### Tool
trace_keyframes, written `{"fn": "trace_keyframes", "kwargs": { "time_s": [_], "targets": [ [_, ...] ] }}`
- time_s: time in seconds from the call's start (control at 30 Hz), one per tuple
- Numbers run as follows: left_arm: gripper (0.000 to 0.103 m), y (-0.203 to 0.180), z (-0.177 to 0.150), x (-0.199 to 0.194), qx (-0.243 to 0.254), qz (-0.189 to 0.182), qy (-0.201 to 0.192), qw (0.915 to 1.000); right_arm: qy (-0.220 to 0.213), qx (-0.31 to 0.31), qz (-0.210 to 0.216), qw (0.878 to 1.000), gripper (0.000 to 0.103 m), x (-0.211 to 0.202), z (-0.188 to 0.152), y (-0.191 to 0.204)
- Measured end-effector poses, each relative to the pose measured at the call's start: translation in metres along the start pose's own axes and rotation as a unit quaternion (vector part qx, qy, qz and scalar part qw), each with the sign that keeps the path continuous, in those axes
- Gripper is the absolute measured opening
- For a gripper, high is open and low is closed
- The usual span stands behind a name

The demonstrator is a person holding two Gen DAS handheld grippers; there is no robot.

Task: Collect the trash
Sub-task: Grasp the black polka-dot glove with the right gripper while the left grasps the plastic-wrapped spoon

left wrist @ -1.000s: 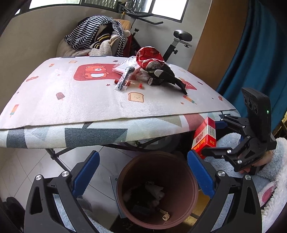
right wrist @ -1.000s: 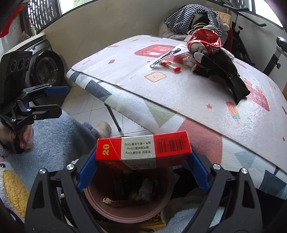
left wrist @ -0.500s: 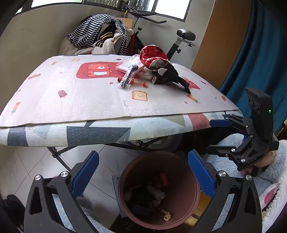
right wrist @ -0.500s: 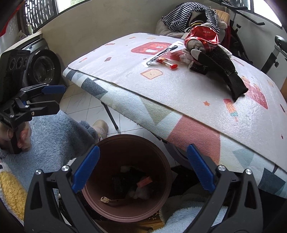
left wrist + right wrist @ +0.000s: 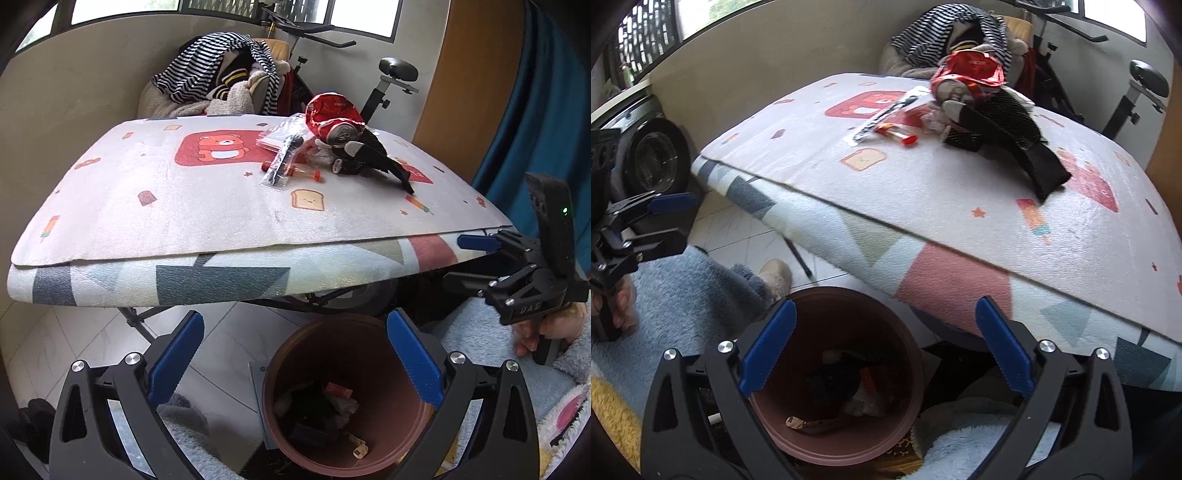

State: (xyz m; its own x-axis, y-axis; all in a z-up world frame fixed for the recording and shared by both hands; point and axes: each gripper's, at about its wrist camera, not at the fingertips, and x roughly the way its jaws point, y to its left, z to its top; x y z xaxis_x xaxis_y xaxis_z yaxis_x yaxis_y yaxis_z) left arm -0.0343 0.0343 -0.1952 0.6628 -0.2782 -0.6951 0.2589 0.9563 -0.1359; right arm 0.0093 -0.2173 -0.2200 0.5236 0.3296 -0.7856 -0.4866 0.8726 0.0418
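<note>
A brown trash bin [image 5: 417, 439] [image 5: 834, 454] stands on the floor below the table's front edge, with several scraps and a red box [image 5: 338, 390] [image 5: 868, 380] inside. My left gripper [image 5: 295, 363] is open and empty above the bin. My right gripper [image 5: 886, 345] is open and empty over the bin too; it also shows in the left wrist view [image 5: 467, 258]. Far across the table lie a red foil bag [image 5: 332, 112] [image 5: 971, 68], a can [image 5: 341, 136], a black mesh pouch [image 5: 373, 155] [image 5: 1015, 125], a wrapped pen [image 5: 282, 164] [image 5: 882, 118] and a red-capped tube [image 5: 299, 171] [image 5: 897, 133].
The table carries a white printed mat [image 5: 207, 206] [image 5: 960, 199]. A chair piled with striped clothes [image 5: 218, 85] and an exercise bike [image 5: 391, 77] stand behind it. A washing machine [image 5: 653, 155] is at left. Fluffy blue fabric [image 5: 683, 295] surrounds the bin.
The right gripper opened and let go of the red box, which dropped into the bin. Both grippers have since tilted up slightly toward the table.
</note>
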Motion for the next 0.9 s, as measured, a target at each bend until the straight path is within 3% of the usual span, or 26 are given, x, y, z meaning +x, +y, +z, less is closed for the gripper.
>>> {"fn": "trace_keyframes", "kwargs": {
  "time_s": [0.1, 0.27, 0.5, 0.6, 0.77, 0.9],
  "targets": [
    [0.097, -0.005, 0.004, 0.0, 0.012, 0.001, -0.004, 0.9999, -0.015, 0.015, 0.002, 1.0, 0.095, -0.006, 0.003, -0.009],
    [0.097, -0.017, 0.018, 0.004, 0.046, 0.001, -0.017, 0.9988, -0.045, 0.06, -0.038, 0.996, 0.094, -0.013, 0.017, -0.043],
    [0.097, -0.02, 0.056, 0.016, 0.06, 0.001, -0.052, 0.9968, -0.064, 0.099, -0.06, 0.991, 0.069, 0.003, 0.048, -0.092],
    [0.097, -0.015, 0.072, 0.026, 0.05, 0.009, -0.05, 0.9974, -0.062, 0.097, -0.076, 0.99, 0.062, 0.025, 0.065, -0.108],
    [0.097, 0.009, 0.094, 0.042, -0.018, -0.021, -0.038, 0.9989, -0.043, 0.09, -0.077, 0.992, 0.06, 0.056, 0.08, -0.12],
    [0.097, 0.018, 0.106, 0.052, -0.032, 0.0, -0.037, 0.9988, -0.024, 0.108, -0.083, 0.99, 0.054, 0.084, 0.094, -0.132]
  ]
}}
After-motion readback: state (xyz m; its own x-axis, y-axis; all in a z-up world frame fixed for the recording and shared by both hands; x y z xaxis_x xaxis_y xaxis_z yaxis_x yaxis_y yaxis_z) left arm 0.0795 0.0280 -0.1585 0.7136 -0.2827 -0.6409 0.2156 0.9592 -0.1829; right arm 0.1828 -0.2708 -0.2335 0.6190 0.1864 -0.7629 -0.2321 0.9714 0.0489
